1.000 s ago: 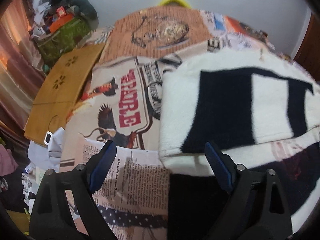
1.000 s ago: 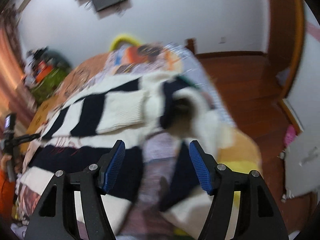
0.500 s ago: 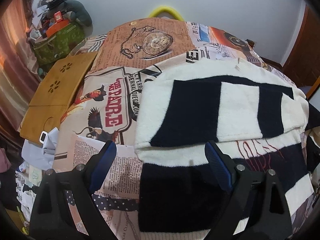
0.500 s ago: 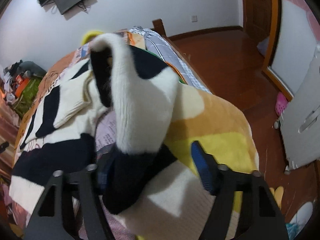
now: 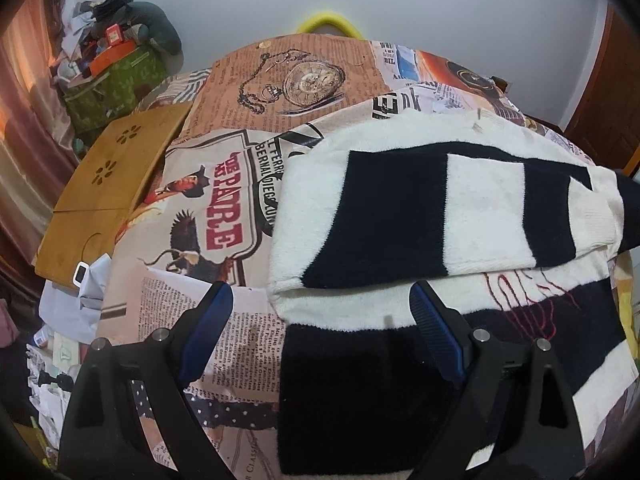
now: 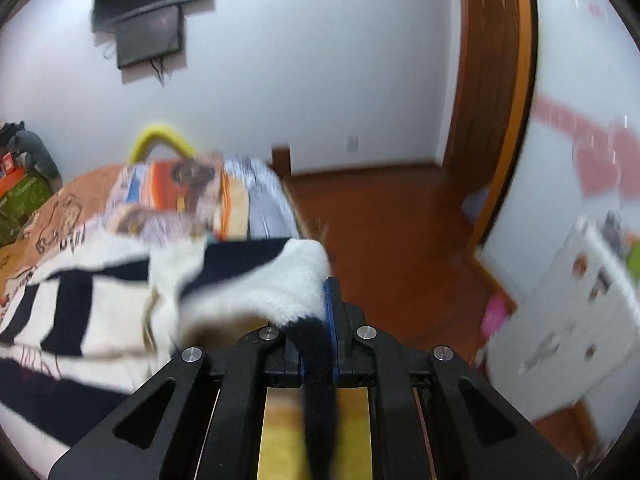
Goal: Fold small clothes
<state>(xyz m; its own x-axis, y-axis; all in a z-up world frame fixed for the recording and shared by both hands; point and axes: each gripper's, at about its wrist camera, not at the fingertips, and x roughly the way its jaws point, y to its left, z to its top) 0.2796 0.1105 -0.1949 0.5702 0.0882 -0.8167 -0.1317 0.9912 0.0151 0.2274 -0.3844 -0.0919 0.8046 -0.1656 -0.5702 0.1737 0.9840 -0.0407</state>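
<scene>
A black-and-white striped sweater (image 5: 400, 216) lies on the bed, one sleeve folded across its body. My left gripper (image 5: 320, 320) is open and empty, hovering over the sweater's left edge, one finger over the printed bedspread (image 5: 224, 200). My right gripper (image 6: 320, 320) is shut on the sweater's other sleeve (image 6: 276, 284), which is lifted above the bed; the rest of the sweater (image 6: 72, 308) lies to the left. This view is motion-blurred.
A wooden lap tray (image 5: 108, 188) lies at the bed's left side, next to a cluttered green box (image 5: 108, 80). A yellow headboard arc (image 5: 328, 24) stands at the far end. Wooden floor (image 6: 392, 240), a door frame (image 6: 496, 120) and a white cabinet (image 6: 568, 312) lie to the right.
My right gripper closed on the sleeve and lifted it, swinging up. My left gripper drew back a little, staying open.
</scene>
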